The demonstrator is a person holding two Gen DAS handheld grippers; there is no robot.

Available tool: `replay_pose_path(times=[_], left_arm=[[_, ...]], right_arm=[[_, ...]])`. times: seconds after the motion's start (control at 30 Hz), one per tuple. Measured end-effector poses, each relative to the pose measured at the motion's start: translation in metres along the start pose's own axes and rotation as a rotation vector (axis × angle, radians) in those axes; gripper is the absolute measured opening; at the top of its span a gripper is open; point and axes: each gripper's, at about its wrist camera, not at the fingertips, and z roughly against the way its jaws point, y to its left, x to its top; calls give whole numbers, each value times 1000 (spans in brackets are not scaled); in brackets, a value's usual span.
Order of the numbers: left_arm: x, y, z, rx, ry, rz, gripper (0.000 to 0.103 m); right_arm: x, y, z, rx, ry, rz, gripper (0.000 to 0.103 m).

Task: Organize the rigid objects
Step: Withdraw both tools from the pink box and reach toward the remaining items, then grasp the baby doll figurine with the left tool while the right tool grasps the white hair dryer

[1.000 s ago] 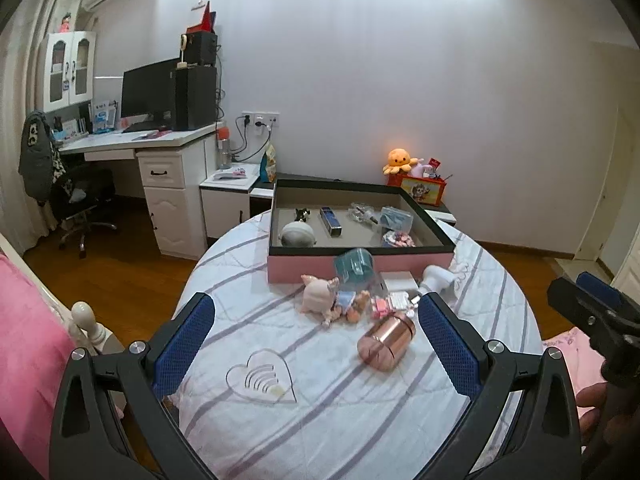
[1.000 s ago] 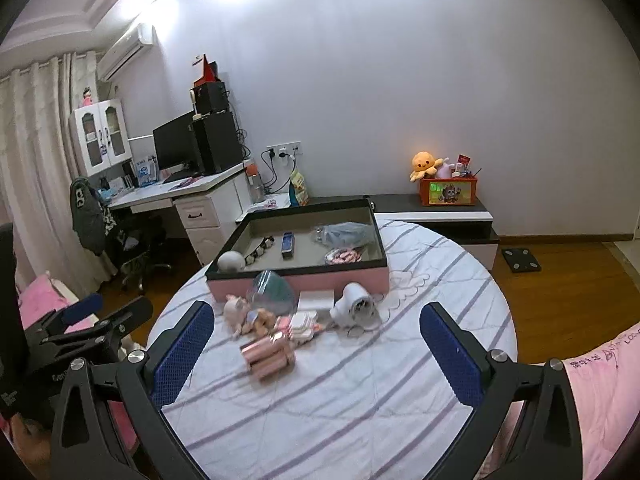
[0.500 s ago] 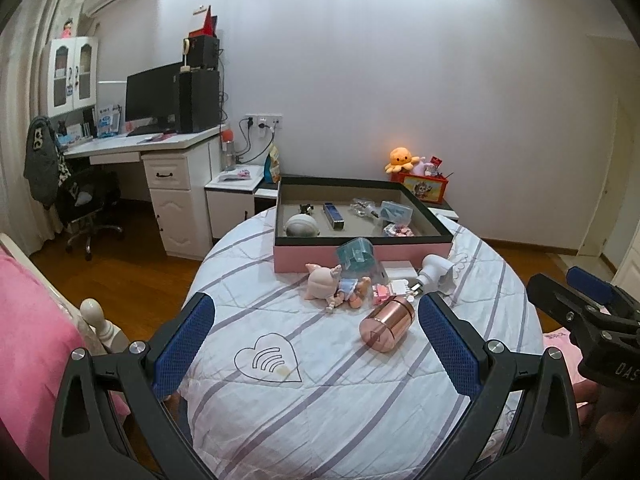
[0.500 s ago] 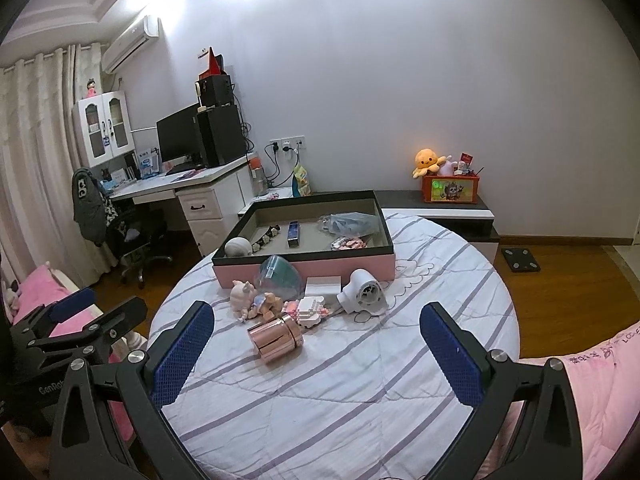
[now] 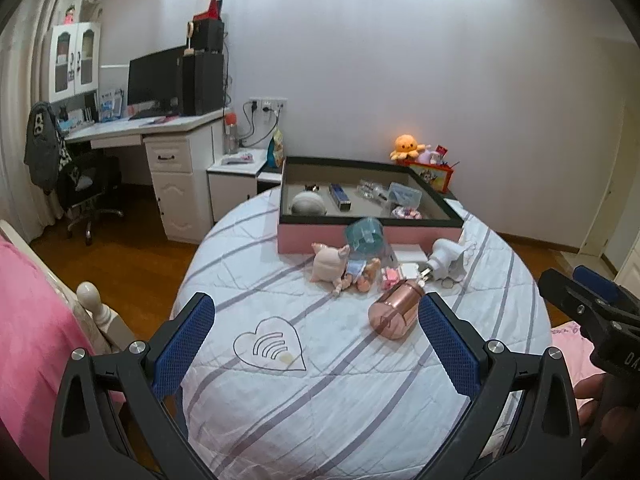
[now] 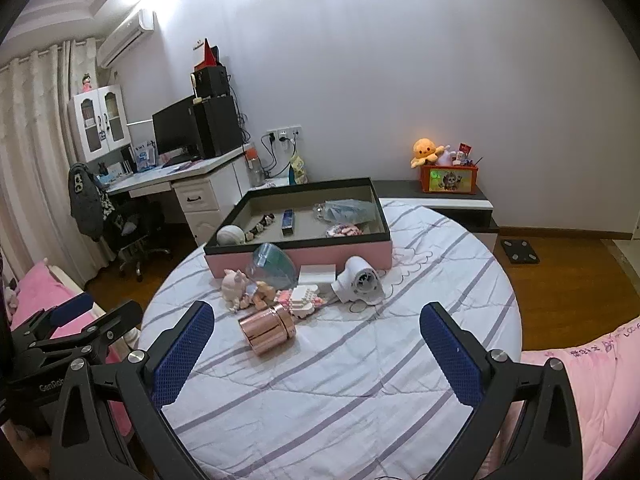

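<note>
A pink box with a black rim (image 5: 360, 236) (image 6: 320, 258) stands at the far side of a round table with a striped cloth (image 5: 320, 360) (image 6: 360, 380). Inside lie a grey ball (image 5: 307, 204), a blue bar and bagged items. In front of it lie a rose-gold canister (image 5: 396, 312) (image 6: 267, 330), a pig doll (image 5: 328, 264) (image 6: 234, 284), a teal clear case (image 5: 363, 238) (image 6: 276, 266), a white flat box (image 6: 318, 274), pink blocks (image 6: 302, 300) and a white hair dryer (image 5: 446, 256) (image 6: 358, 280). My left gripper (image 5: 316, 344) is open and empty, short of the canister. My right gripper (image 6: 316, 348) is open and empty, short of the objects.
A desk with monitor (image 5: 160, 80) and chair (image 5: 80, 188) stands left. A low shelf holds an orange plush (image 6: 426, 152) and a red box. Pink bedding (image 5: 32, 320) (image 6: 592, 380) lies on both sides. A scale (image 6: 520, 250) lies on the wooden floor.
Both grippers have drawn back slightly and risen, so the table and its objects sit a little farther away. Both stay open. Nothing on the table has moved.
</note>
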Motion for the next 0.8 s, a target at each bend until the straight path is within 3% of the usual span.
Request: replay_pose_path(times=[0.2,0.53,0.8], left_arm=[[-9,4,-28,6,58,-3,103],[0,6,-109,2,164,-15,103],[12,-12,-157,-20,227,-96,103]], right_arm=[[-9,-15,-28,-20,62,-7,103],[2,-45,-103,-54,175,-23,103],[11,-52,-153,-36,227,-31,103]])
